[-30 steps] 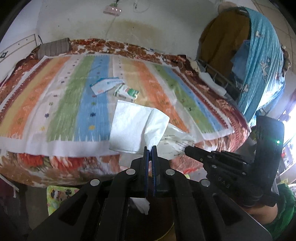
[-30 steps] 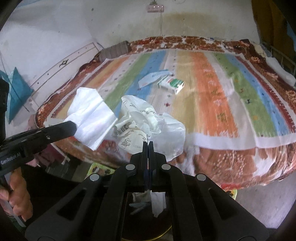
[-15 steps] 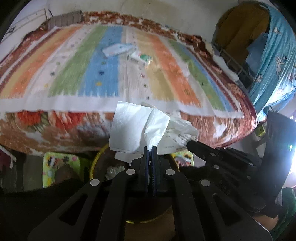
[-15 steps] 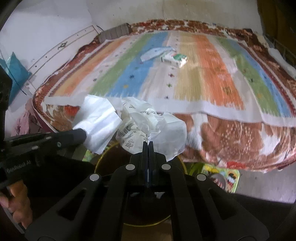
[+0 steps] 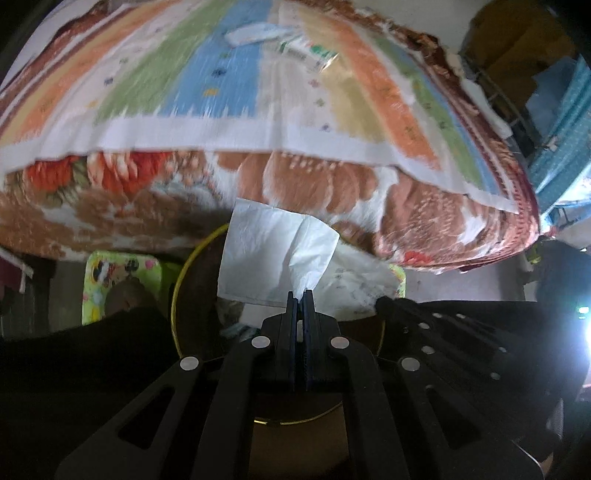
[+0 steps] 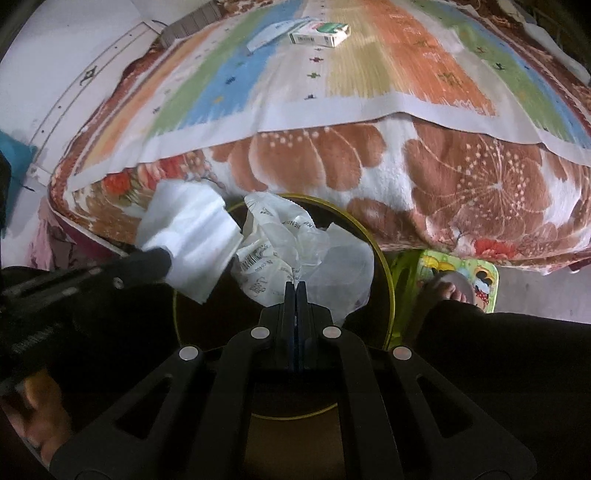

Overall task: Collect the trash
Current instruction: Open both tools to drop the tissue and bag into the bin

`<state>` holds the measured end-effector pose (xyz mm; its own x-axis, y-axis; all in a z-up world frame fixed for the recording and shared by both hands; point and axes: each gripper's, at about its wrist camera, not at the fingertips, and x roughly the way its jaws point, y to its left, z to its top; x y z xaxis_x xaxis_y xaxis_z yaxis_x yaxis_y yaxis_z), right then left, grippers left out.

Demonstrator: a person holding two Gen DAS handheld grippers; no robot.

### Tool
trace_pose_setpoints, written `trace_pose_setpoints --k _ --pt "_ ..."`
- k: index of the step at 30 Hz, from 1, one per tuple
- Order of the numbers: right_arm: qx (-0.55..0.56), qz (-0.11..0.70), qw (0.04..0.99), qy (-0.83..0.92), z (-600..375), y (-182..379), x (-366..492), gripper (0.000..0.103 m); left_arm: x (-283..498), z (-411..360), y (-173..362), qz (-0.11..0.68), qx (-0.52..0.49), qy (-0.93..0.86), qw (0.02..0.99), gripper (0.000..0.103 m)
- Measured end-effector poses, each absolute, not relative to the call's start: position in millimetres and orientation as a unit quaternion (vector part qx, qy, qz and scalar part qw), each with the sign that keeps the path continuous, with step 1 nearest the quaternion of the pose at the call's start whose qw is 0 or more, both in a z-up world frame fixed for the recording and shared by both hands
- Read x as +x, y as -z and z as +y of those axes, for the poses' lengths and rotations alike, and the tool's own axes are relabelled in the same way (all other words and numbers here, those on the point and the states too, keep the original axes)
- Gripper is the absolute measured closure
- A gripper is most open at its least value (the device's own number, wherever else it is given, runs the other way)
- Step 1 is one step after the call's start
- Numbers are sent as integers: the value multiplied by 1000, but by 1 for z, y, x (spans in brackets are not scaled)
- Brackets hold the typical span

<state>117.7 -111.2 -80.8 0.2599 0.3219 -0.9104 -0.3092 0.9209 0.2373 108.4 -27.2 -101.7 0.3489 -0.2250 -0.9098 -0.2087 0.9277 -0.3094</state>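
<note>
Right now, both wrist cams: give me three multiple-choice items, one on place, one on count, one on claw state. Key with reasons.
1. Where is the crumpled plastic bag?
A. flat on the striped bedspread
B. held over the yellow-rimmed bin
C. on the floor mat

2. How many pieces of trash lie on the striped bedspread?
A. none
B. two
C. five

3. What state is the left claw in?
A. shut on the white tissue
B. wide open
C. out of view

Key:
1 B, the right claw pinches the bag above the yellow-rimmed bin.
2 B, only a small carton and a pale wrapper lie there.
3 A, its jaws are pressed together on a corner of the white tissue.
</note>
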Motion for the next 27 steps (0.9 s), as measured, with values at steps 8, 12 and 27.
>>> trace_pose_setpoints --k 8,12,27 --pt "44 615 766 -183 -116 106 126 89 117 -16 121 590 -221 -19 777 84" --pt "49 614 766 -184 -117 105 126 84 116 -9 116 576 -232 -27 783 72" --pt "26 568 798 -200 -116 74 124 67 113 0 89 537 -235 -19 810 57"
